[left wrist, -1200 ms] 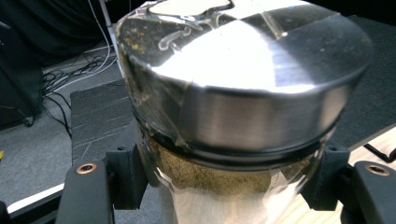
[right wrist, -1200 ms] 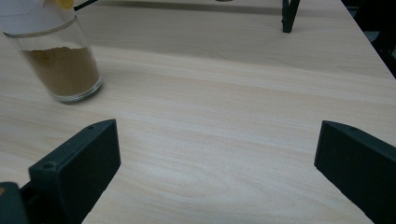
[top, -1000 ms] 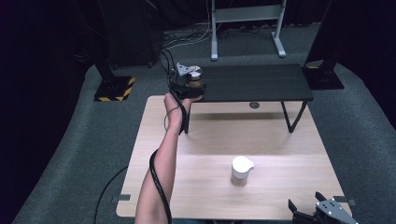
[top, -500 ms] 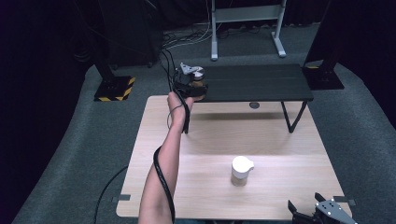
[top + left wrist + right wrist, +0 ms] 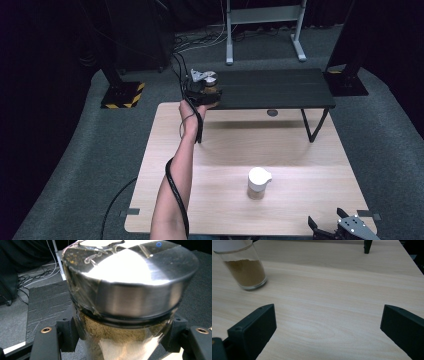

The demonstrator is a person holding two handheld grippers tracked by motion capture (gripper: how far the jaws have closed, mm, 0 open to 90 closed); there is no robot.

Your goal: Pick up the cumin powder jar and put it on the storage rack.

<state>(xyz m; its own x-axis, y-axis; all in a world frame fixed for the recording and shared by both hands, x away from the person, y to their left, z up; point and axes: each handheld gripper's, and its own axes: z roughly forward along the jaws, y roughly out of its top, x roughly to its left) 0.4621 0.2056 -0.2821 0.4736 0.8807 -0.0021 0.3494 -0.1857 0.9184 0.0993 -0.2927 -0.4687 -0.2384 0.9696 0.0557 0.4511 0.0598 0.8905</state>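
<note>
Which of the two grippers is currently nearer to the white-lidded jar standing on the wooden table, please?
Right. The right gripper sits at the table's near edge, just right of the white-lidded jar, open. The left gripper is far off at the black shelf.

Shelf (image 5: 280,90) behind table (image 5: 225,145); jar (image 5: 257,182) on table, front-right.

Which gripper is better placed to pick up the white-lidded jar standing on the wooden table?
Right. The right gripper sits open at the table's near edge with the white-lidded jar just ahead of it, while the left gripper is far off at the black shelf, shut on a metal-lidded jar.
</note>
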